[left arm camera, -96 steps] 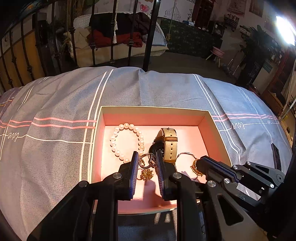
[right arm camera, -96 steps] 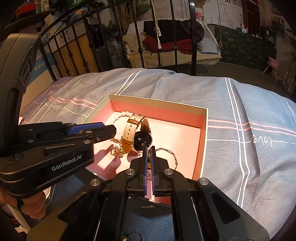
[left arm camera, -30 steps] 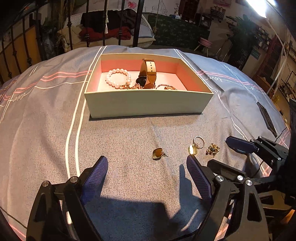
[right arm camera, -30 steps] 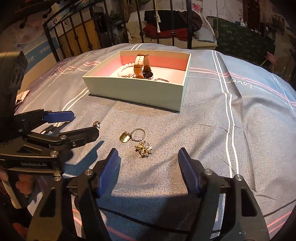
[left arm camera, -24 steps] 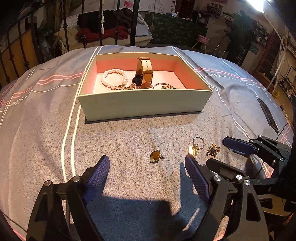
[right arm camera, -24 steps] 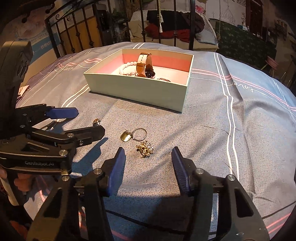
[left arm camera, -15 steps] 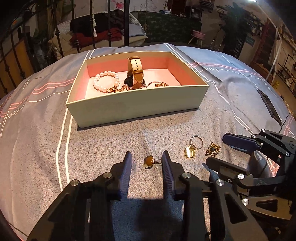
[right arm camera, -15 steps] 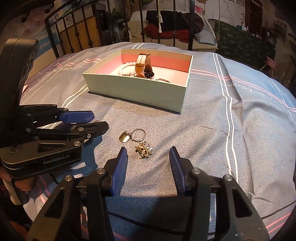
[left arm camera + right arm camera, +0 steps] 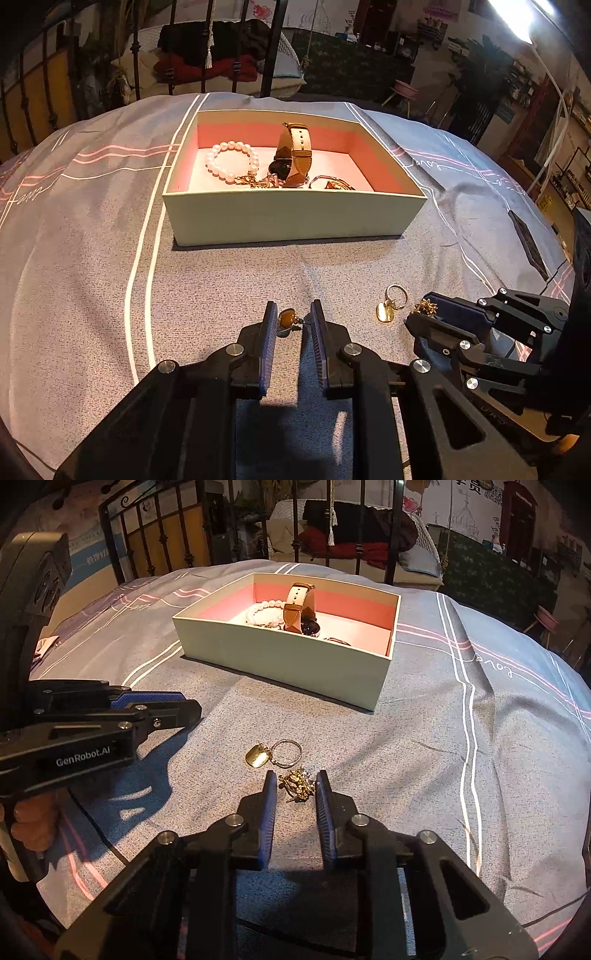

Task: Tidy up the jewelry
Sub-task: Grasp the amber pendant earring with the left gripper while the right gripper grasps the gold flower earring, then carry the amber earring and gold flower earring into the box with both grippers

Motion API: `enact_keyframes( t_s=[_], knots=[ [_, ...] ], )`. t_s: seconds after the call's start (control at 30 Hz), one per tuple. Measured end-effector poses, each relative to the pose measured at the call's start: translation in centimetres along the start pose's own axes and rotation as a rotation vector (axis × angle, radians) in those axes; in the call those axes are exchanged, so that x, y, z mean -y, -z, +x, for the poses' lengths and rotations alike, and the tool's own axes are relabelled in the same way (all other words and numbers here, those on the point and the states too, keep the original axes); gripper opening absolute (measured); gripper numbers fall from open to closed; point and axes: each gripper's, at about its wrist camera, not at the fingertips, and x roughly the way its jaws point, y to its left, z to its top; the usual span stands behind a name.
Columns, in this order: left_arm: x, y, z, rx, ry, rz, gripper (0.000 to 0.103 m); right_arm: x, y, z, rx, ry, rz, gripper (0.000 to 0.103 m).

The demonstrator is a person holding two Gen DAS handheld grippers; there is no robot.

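On the grey bedspread an amber earring (image 9: 287, 319) lies between the fingertips of my left gripper (image 9: 293, 319). Its jaws are closing, and a small gap still shows on the right side. My right gripper (image 9: 296, 788) has a gold flower brooch (image 9: 297, 784) between its closing jaws, with the pads close to its sides. A gold tag on a ring (image 9: 264, 756) lies just beyond it. The open box (image 9: 288, 221) with a pink lining holds a pearl bracelet (image 9: 231, 162) and a tan-strapped watch (image 9: 297, 155). My left gripper (image 9: 190, 703) hides the earring in the right wrist view.
A dark flat device (image 9: 526, 240) lies on the bedspread at the right. A black iron bed rail (image 9: 269, 48) stands behind the box, with piled clothes (image 9: 214, 62) beyond it. A hand (image 9: 33, 823) holds the left gripper's handle.
Both grippers left the box and came down near the loose pieces. In the last second both jaws narrowed from wide open, the left around the earring, the right around the brooch.
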Motion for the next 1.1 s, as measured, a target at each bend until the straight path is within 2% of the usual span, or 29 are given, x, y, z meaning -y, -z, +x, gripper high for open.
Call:
enact_keyframes(
  t_s=[0.13,0.37,0.83,1.1],
  knots=[
    [-0.8,-0.2,-0.4,0.002,0.008,-0.038,0.018,0.0,0.1,-0.3,0.014,-0.001,0.004,0.02],
    [-1.0,-0.8,-1.0,0.017,0.01,-0.041,0.018,0.7,-0.1,-1.2,0.049,-0.027,0.06,0.02],
    [-2.5,-2.6,-2.8,0.065,0.02,-0.106,0.018,0.7,-0.5,-1.8,0.071,-0.034,0.064,0.02],
    [-1.3,-3.9,-2.9,0.087,0.029,-0.07,0.018,0.4,-2.6,-2.2,0.096,-0.046,0.052,0.02]
  ],
)
